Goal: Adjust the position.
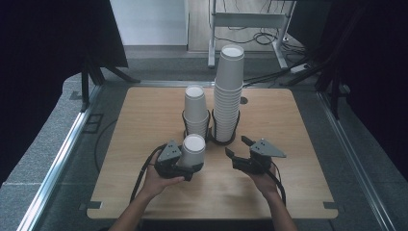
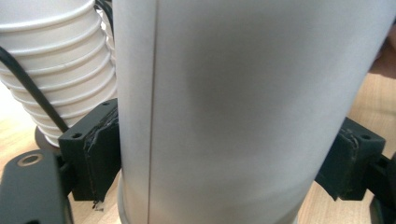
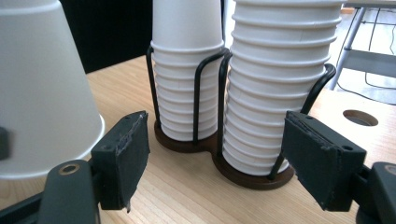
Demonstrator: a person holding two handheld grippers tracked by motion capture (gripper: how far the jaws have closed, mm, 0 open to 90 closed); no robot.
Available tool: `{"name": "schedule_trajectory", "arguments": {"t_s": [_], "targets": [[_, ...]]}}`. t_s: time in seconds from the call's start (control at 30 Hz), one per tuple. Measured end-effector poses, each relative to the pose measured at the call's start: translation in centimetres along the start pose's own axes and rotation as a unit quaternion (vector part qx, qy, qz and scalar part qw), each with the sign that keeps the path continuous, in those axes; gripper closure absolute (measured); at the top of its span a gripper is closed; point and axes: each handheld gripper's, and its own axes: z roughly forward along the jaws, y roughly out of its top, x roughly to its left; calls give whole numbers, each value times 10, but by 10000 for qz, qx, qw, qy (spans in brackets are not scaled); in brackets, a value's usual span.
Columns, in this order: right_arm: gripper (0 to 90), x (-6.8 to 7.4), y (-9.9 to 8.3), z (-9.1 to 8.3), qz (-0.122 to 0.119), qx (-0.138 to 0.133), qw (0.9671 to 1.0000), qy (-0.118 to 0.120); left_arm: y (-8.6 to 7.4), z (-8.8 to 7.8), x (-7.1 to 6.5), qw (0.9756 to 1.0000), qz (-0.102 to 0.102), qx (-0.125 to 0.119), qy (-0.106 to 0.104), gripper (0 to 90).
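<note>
My left gripper [image 1: 191, 166] is shut on a single white paper cup [image 1: 194, 150], held upside down near the table's front middle. Its pads [image 2: 100, 154] press on both sides of the cup's wall [image 2: 243, 93]. Behind it, a black wire holder [image 1: 224, 140] carries two upside-down stacks of cups: a short stack [image 1: 196, 113] on the left and a tall stack [image 1: 228, 94] on the right. My right gripper [image 1: 240, 147] hovers right of the held cup, in front of the tall stack. It is open with nothing between its fingers [image 3: 123, 158]. The held cup [image 3: 42, 93] shows at the left of the right gripper view.
The wooden table [image 1: 298, 187] has a small round hole [image 1: 244, 100] right of the tall stack. The holder's brown base [image 3: 252, 179] sits on the wood. Black curtains flank both sides, and a metal frame with cables [image 1: 250, 21] stands on the floor beyond the table.
</note>
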Motion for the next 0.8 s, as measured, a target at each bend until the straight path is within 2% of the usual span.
{"name": "schedule_trajectory", "arguments": {"t_s": [0.07,0.17,0.27,0.4,0.6,0.67,0.8], "targets": [[236,0,1,-1,46,-42,10000,52,0,0,0,10000,2,6,20,136],[236,5,3,-6,19,-88,9999,123,-2,2,-1,9998,77,84,159,136],[235,9,5,-8,3,-109,9997,238,-3,6,-5,9986,319,248,351,136],[235,14,6,-10,144,-162,9986,480,-5,11,-7,9966,500,449,485,137],[230,23,4,-7,257,-199,9963,792,-10,18,-6,9955,475,608,545,137],[227,23,3,-7,284,-201,9960,829,-11,19,-6,9955,466,613,546,137],[194,28,2,-3,508,-188,9919,1153,-13,23,-9,9949,510,669,549,137]]}}
